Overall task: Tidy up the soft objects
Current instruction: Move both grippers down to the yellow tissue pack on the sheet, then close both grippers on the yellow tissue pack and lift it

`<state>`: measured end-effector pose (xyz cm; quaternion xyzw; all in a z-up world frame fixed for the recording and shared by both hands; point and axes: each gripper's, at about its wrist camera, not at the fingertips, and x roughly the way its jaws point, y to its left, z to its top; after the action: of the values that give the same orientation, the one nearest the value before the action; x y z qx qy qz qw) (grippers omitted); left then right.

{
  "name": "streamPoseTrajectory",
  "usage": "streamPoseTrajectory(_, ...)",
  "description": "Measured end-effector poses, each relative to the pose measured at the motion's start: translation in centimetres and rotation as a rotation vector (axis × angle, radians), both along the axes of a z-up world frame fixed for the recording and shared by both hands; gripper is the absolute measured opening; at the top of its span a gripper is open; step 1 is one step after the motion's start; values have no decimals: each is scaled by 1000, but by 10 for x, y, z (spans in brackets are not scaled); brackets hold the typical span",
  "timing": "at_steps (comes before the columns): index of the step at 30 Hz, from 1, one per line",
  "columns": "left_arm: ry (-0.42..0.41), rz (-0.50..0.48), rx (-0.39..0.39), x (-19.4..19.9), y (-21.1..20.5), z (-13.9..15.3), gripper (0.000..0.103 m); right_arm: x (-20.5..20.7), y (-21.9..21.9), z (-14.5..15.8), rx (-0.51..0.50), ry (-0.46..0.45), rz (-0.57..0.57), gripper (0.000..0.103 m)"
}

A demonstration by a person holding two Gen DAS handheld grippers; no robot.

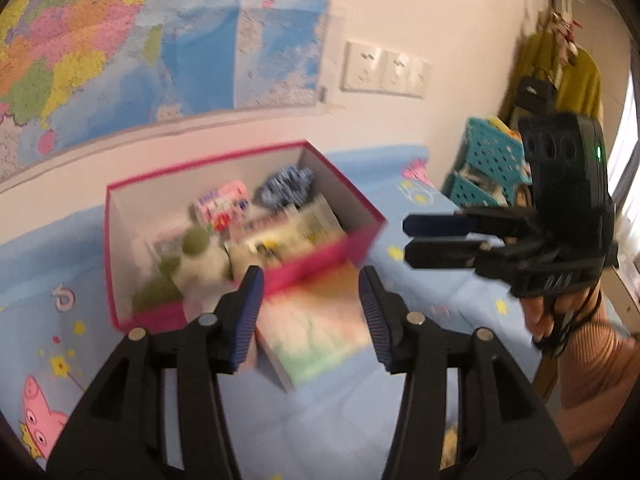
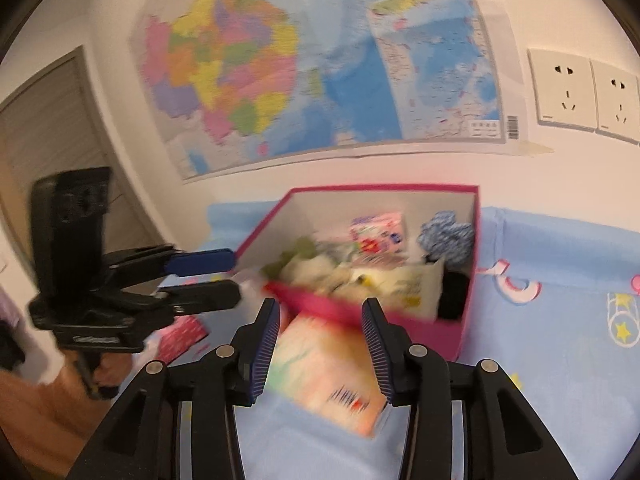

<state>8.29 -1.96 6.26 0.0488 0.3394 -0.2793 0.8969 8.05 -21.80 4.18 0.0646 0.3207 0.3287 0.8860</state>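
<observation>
Resting on the blue cartoon-print bedsheet (image 1: 432,332), the pink open-top box (image 1: 352,216) sits at the centre of the left wrist view and just right of centre in the right wrist view (image 2: 466,320), its far side close to the white wall. Inside it, a blue-and-white patterned soft item (image 1: 286,186) lies at the 1 o'clock corner, a pink printed packet (image 1: 222,204) sits just beside it toward 11 o'clock, a green-and-white plush item (image 1: 192,256) fills the 7 o'clock end, and a pale printed packet (image 1: 288,236) lies against the near wall; blur hides finer detail. Touching the box's near wall at 6 o'clock, a flat pastel printed pack (image 1: 316,332) lies on the sheet, also visible in the right wrist view (image 2: 328,376). The left gripper (image 1: 312,312) hangs above this pack with its jaws spread wide and nothing between them; seen from the right wrist camera it sits at 9 o'clock (image 2: 208,280), fingers parted. The right gripper (image 2: 320,348) likewise hangs over the pack, jaws spread and gripping nothing; from the left wrist camera it appears at 3 o'clock (image 1: 412,242), its fingers apart, pointing toward the box. A colourful wall map (image 2: 304,64) hangs above the box at 12 o'clock, wall sockets (image 2: 568,92) are mounted at 2 o'clock, and teal perforated baskets (image 1: 488,160) stand beyond the bed's far end.
</observation>
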Motion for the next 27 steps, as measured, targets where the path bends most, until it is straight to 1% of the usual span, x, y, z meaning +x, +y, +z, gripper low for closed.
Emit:
streamPoseTrajectory(4, 59, -22, 13, -25, 2, -23, 51, -27, -1, -13, 0, 51, 44, 48)
streamPoseTrajectory(6, 83, -22, 21, -36, 3, -34, 51, -40, 0, -24, -14, 89, 61, 48)
streamPoseTrajectory(12, 212, -41, 16, -64, 5, -74, 51, -66, 5, -67, -30, 232, 86, 48)
streamPoseTrajectory(14, 231, -41, 24, -73, 4, -82, 51, -72, 6, -77, -37, 265, 91, 48)
streamPoseTrajectory(19, 284, -52, 12, -90, 3, -96, 51, -87, 5, -93, -41, 322, 90, 48)
streamPoseTrajectory(24, 302, -78, 26, -104, -6, -104, 51, -101, 2, -108, -38, 369, 82, 48)
streamPoseTrajectory(27, 318, -92, 18, -109, -8, -106, 51, -110, 0, -114, -40, 392, 83, 48)
